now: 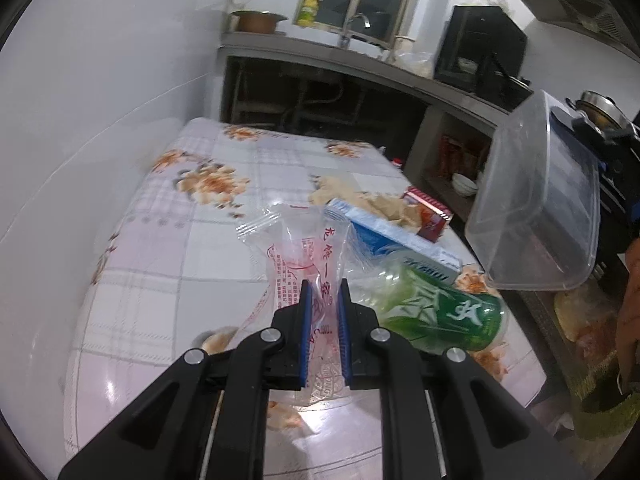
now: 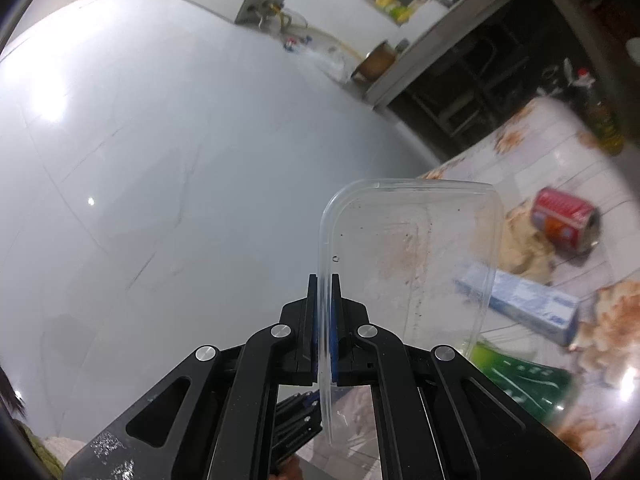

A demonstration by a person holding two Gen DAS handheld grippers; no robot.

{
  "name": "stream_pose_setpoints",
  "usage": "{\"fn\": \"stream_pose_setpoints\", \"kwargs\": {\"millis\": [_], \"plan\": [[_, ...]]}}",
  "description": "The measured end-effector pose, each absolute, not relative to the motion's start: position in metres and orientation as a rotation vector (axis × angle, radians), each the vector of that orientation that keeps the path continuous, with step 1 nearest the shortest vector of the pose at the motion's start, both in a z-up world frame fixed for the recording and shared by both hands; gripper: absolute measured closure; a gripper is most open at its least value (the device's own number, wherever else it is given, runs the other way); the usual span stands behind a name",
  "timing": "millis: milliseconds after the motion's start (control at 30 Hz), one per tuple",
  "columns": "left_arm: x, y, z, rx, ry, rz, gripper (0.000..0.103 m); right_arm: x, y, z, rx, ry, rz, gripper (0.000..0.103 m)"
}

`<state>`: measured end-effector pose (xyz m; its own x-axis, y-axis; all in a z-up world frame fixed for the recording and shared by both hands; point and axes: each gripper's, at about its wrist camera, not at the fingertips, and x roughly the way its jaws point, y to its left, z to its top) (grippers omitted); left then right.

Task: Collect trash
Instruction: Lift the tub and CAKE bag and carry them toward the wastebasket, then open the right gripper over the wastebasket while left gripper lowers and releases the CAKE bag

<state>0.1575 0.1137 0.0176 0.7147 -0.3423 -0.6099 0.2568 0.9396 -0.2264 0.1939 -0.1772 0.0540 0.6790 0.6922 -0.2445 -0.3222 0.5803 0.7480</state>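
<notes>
My left gripper [image 1: 324,296] is shut on a clear plastic wrapper with red print [image 1: 308,256], held above the table. My right gripper [image 2: 325,280] is shut on the rim of a clear plastic container [image 2: 408,256], held tilted in the air at the table's right side; the container also shows in the left wrist view [image 1: 540,196]. On the table lie a green-labelled bottle [image 1: 436,312], a blue and white box [image 1: 392,240], a red packet [image 1: 430,216] and crumpled beige paper [image 1: 380,204]. In the right wrist view the bottle [image 2: 524,380], box [image 2: 524,300] and red packet [image 2: 560,224] show past the container.
The table has a glossy floral plaid cloth [image 1: 200,216] and stands against a white tiled wall [image 1: 100,80]. A kitchen counter with a sink [image 1: 360,40] and a black cabinet [image 1: 480,48] stands behind. An oil bottle [image 2: 604,124] stands at the table's far end.
</notes>
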Motion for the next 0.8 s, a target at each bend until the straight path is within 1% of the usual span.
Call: {"fn": "stream_pose_setpoints", "kwargs": {"millis": [167, 400, 600, 700, 800], "plan": [[0.160, 0.082, 0.031, -0.095, 0.675, -0.415, 0.092, 0.161, -0.215, 0.061, 0.737, 0.497, 0.543, 0.100], [0.165, 0.013, 0.050, -0.019, 0.662, -0.586, 0.092, 0.109, -0.276, 0.050, 0.793, 0.427, 0.381, 0.100], [0.161, -0.069, 0.075, 0.073, 0.621, -0.784, 0.092, 0.063, -0.339, 0.029, 0.866, 0.373, 0.170, 0.100], [0.160, -0.108, 0.082, 0.114, 0.622, -0.865, 0.092, 0.038, -0.369, 0.017, 0.893, 0.348, 0.063, 0.100], [0.159, -0.165, 0.086, 0.179, 0.641, -0.958, 0.092, 0.029, -0.393, 0.002, 0.908, 0.351, -0.057, 0.100]]}}
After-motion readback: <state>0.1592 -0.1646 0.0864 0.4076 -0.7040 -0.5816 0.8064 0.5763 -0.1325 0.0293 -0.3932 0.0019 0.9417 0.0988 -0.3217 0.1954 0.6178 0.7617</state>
